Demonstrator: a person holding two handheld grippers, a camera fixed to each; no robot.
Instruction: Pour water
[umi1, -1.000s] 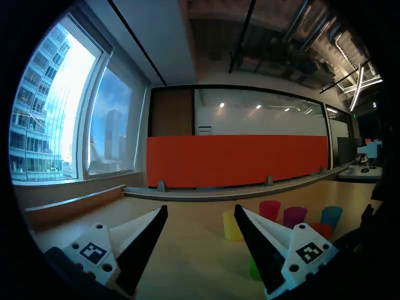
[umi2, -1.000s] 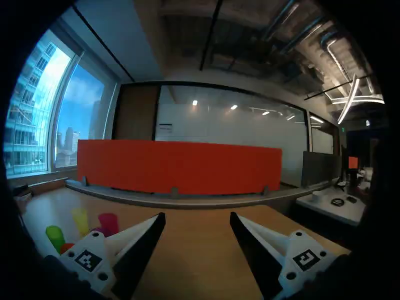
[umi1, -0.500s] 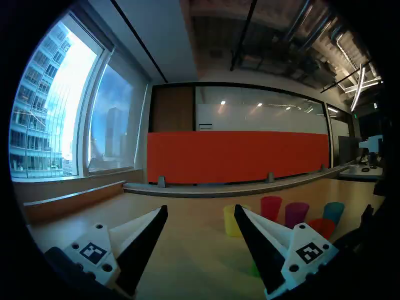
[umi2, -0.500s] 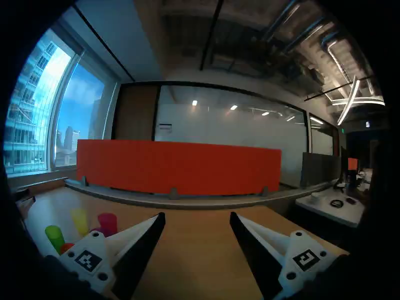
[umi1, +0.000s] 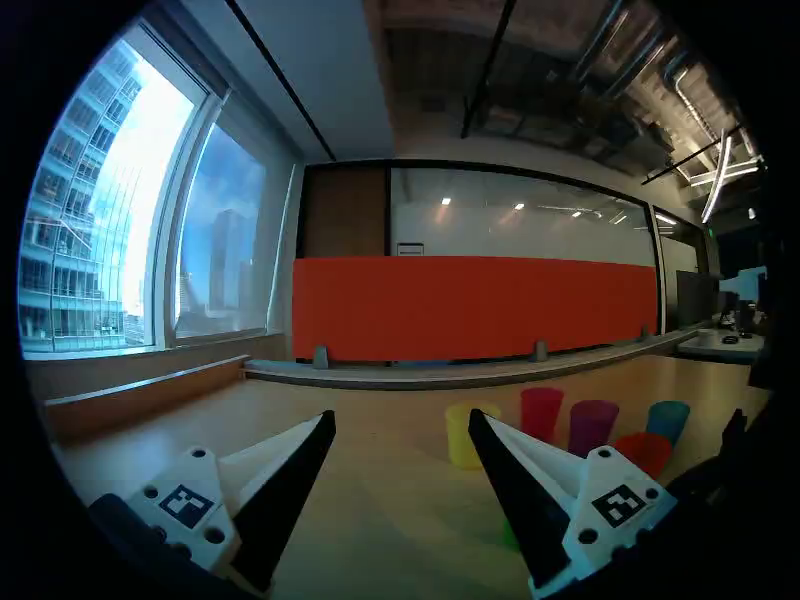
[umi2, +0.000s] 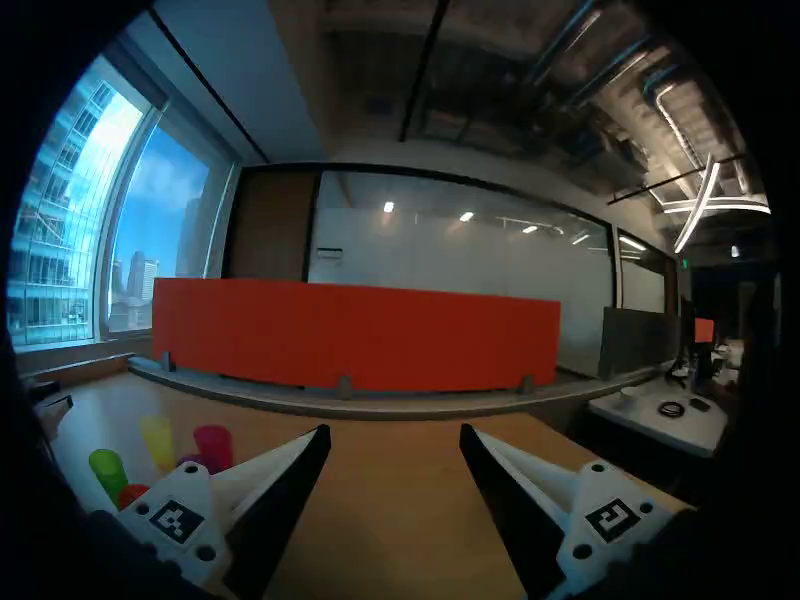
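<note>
Several coloured plastic cups stand on a wooden table (umi1: 390, 500). In the left gripper view a yellow cup (umi1: 464, 434), a red cup (umi1: 541, 414), a purple cup (umi1: 592, 426), a teal cup (umi1: 666, 421) and an orange cup (umi1: 642, 452) sit ahead to the right; a green cup (umi1: 508, 535) peeks out low beside the right finger. My left gripper (umi1: 400, 440) is open and holds nothing. In the right gripper view a green cup (umi2: 108, 475), a yellow cup (umi2: 159, 442) and a pink-red cup (umi2: 214, 446) stand far left. My right gripper (umi2: 395, 445) is open, empty.
An orange divider panel (umi1: 470, 305) runs along the table's far edge, with a glass wall behind it. Tall windows (umi1: 100, 230) line the left side. Another desk (umi2: 660, 415) with small items stands at the right.
Both views have tipped up slightly, so the cups and divider sit a little lower or higher in frame. Neither gripper has changed its opening.
</note>
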